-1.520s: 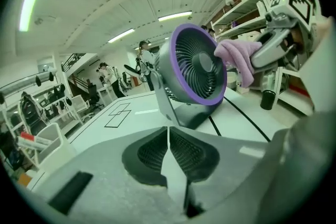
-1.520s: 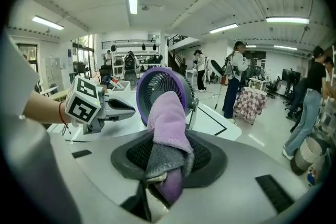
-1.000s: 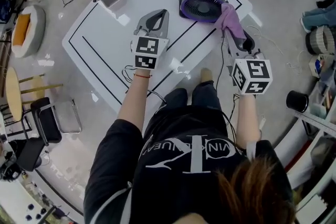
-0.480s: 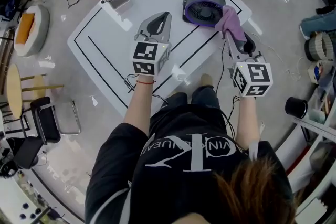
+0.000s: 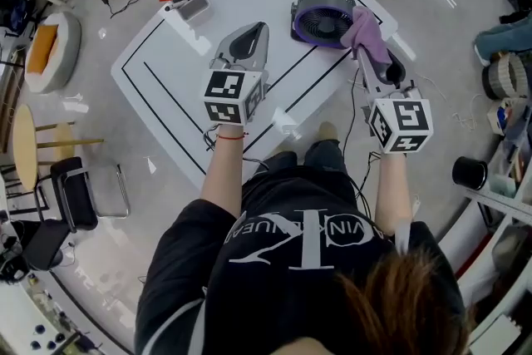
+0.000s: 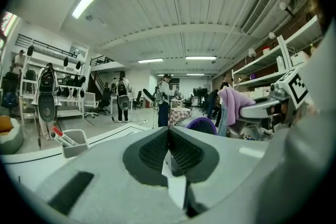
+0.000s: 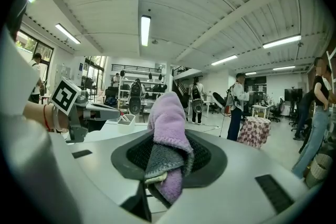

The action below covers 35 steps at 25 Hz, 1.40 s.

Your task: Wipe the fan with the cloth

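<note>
Two grippers hang over the white table: your right gripper clamps the fluffy lilac cloth just beside the round purple-and-grey fan, perhaps touching its rim; your left gripper, clenched on nothing, sits near the fan's opposite side. Wiping appears barely begun, if at all.

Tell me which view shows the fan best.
The head view: the whole fan is in sight from above, grille and purple ring, on the table. The left gripper view catches only a purple arc of the fan. The right gripper view shows none, just the cloth.
</note>
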Each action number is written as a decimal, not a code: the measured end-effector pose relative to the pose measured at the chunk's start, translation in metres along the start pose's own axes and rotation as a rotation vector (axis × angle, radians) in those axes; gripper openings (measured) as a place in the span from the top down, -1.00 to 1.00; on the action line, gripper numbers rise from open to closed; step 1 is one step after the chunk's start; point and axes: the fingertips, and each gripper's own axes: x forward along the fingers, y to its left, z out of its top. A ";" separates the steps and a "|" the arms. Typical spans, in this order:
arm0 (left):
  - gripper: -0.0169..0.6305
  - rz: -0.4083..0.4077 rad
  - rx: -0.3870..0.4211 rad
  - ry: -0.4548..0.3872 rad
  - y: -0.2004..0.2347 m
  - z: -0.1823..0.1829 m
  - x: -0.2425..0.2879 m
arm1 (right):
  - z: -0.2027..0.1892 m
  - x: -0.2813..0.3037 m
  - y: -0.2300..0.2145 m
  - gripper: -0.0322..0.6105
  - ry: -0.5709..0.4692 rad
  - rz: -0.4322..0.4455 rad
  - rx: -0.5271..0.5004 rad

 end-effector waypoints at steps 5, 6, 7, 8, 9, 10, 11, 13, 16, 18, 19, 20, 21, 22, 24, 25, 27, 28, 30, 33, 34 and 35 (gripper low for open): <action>0.91 -0.006 -0.014 -0.025 -0.001 0.009 -0.006 | 0.006 -0.001 0.000 0.49 -0.016 -0.001 -0.006; 0.91 -0.007 -0.014 -0.030 -0.001 0.011 -0.007 | 0.007 -0.001 -0.001 0.49 -0.019 -0.001 -0.005; 0.91 -0.008 -0.014 -0.033 -0.002 0.012 -0.008 | 0.007 -0.001 -0.001 0.49 -0.021 -0.001 -0.004; 0.91 -0.007 -0.012 -0.035 -0.002 0.013 -0.009 | 0.008 -0.001 -0.001 0.49 -0.023 -0.001 -0.003; 0.91 -0.007 -0.011 -0.035 -0.002 0.013 -0.010 | 0.008 -0.001 -0.001 0.49 -0.026 -0.001 -0.002; 0.91 -0.006 -0.011 -0.035 -0.002 0.013 -0.011 | 0.009 -0.001 -0.001 0.49 -0.028 -0.002 -0.001; 0.91 -0.006 -0.011 -0.035 -0.002 0.013 -0.011 | 0.009 -0.001 -0.001 0.49 -0.031 -0.002 0.000; 0.91 -0.004 -0.014 -0.034 -0.002 0.012 -0.012 | 0.010 -0.001 -0.001 0.49 -0.034 -0.002 0.001; 0.91 0.002 -0.020 -0.035 0.000 0.011 -0.014 | 0.011 0.000 0.000 0.49 -0.036 0.000 0.001; 0.91 0.006 -0.023 -0.037 0.001 0.011 -0.014 | 0.011 0.001 0.000 0.49 -0.036 0.001 0.001; 0.91 0.008 -0.024 -0.038 0.002 0.011 -0.015 | 0.011 0.001 0.001 0.49 -0.035 0.002 0.001; 0.91 0.009 -0.025 -0.038 0.003 0.011 -0.015 | 0.010 0.001 0.001 0.49 -0.035 0.002 0.000; 0.91 0.011 -0.026 -0.039 0.003 0.010 -0.015 | 0.010 0.002 0.001 0.49 -0.035 0.003 0.000; 0.91 0.013 -0.026 -0.039 0.004 0.010 -0.016 | 0.010 0.002 0.002 0.49 -0.035 0.004 0.000; 0.91 0.016 -0.026 -0.040 0.006 0.010 -0.016 | 0.009 0.004 0.003 0.48 -0.037 0.008 0.003; 0.91 0.017 -0.027 -0.040 0.007 0.009 -0.017 | 0.009 0.004 0.003 0.48 -0.038 0.009 0.006; 0.91 0.019 -0.029 -0.039 0.008 0.009 -0.017 | 0.009 0.006 0.004 0.48 -0.039 0.010 0.010; 0.91 0.019 -0.029 -0.038 0.009 0.009 -0.017 | 0.009 0.006 0.004 0.48 -0.039 0.010 0.012; 0.91 0.020 -0.030 -0.036 0.010 0.008 -0.016 | 0.009 0.007 0.003 0.48 -0.038 0.009 0.014; 0.91 0.022 -0.030 -0.034 0.012 0.007 -0.017 | 0.006 0.008 0.004 0.48 -0.035 0.008 0.017; 0.91 0.023 -0.030 -0.034 0.012 0.007 -0.018 | 0.006 0.009 0.004 0.48 -0.034 0.008 0.018; 0.91 0.024 -0.030 -0.034 0.013 0.007 -0.018 | 0.005 0.009 0.004 0.48 -0.033 0.007 0.019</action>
